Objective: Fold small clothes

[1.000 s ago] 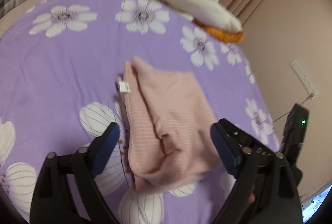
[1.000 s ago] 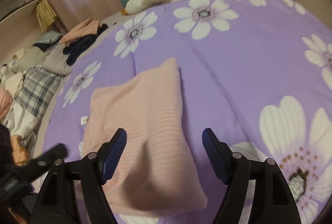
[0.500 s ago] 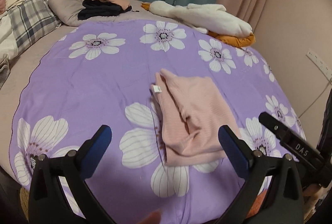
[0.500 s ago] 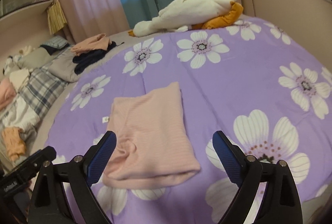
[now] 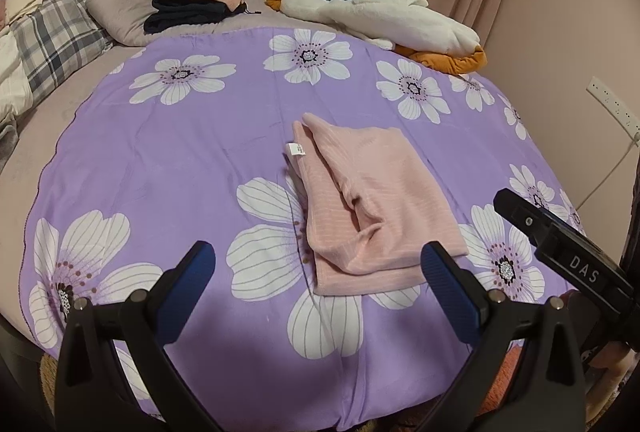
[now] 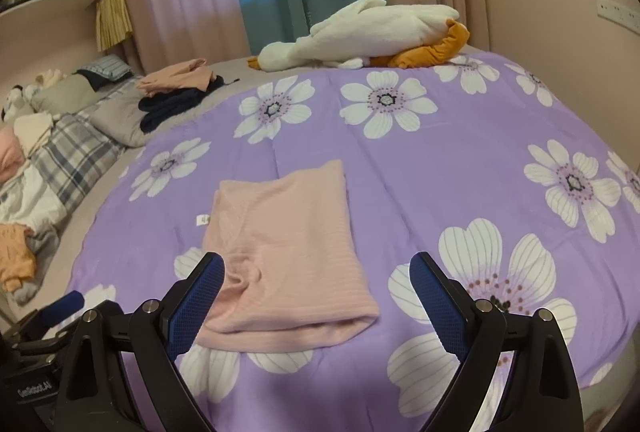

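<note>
A small pink striped garment (image 5: 368, 200) lies folded into a rough rectangle on the purple flowered bedspread (image 5: 180, 160), with a white label (image 5: 295, 149) sticking out at its left edge. It also shows in the right wrist view (image 6: 284, 252). My left gripper (image 5: 320, 272) is open and empty, held back above the near edge of the bed, short of the garment. My right gripper (image 6: 316, 284) is open and empty, also held back from the garment's near end. The right gripper's body (image 5: 568, 256) shows at the right of the left wrist view.
A white and orange plush goose (image 6: 372, 36) lies at the far side of the bed. A pile of peach and dark clothes (image 5: 192, 4) sits on grey pillows at the far left. A plaid blanket (image 5: 52, 36) lies left. A wall (image 5: 580, 32) stands on the right.
Both grippers have pulled back and up from the garment, which now lies farther off and smaller in view. The garment stays folded on the bed. Both stay open.
</note>
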Motion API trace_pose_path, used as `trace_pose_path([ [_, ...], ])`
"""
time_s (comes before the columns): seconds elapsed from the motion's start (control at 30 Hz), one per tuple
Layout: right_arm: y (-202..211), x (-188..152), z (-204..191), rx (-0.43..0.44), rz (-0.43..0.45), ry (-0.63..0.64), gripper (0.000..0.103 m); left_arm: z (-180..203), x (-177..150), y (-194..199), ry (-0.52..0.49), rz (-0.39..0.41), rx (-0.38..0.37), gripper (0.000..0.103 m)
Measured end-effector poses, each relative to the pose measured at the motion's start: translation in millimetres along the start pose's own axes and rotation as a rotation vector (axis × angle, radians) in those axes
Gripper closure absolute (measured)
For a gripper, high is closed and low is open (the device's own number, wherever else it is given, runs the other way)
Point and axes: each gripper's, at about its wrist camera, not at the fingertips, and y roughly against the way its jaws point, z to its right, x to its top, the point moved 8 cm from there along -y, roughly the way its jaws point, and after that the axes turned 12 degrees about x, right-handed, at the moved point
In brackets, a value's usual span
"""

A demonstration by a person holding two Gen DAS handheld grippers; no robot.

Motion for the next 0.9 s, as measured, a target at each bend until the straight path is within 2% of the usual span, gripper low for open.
trace_pose_path([
  [0.6, -7, -5, -10, 0.016, -0.030, 0.025, 0.010, -2, -8, -9, 0.000, -0.035, -0.002, 0.001],
  [0.9, -10, -7, -11, 0.009, -0.045, 0.027, 0.010, -2, -6, -7, 0.006, -0.032, -0.026, 0.001],
])
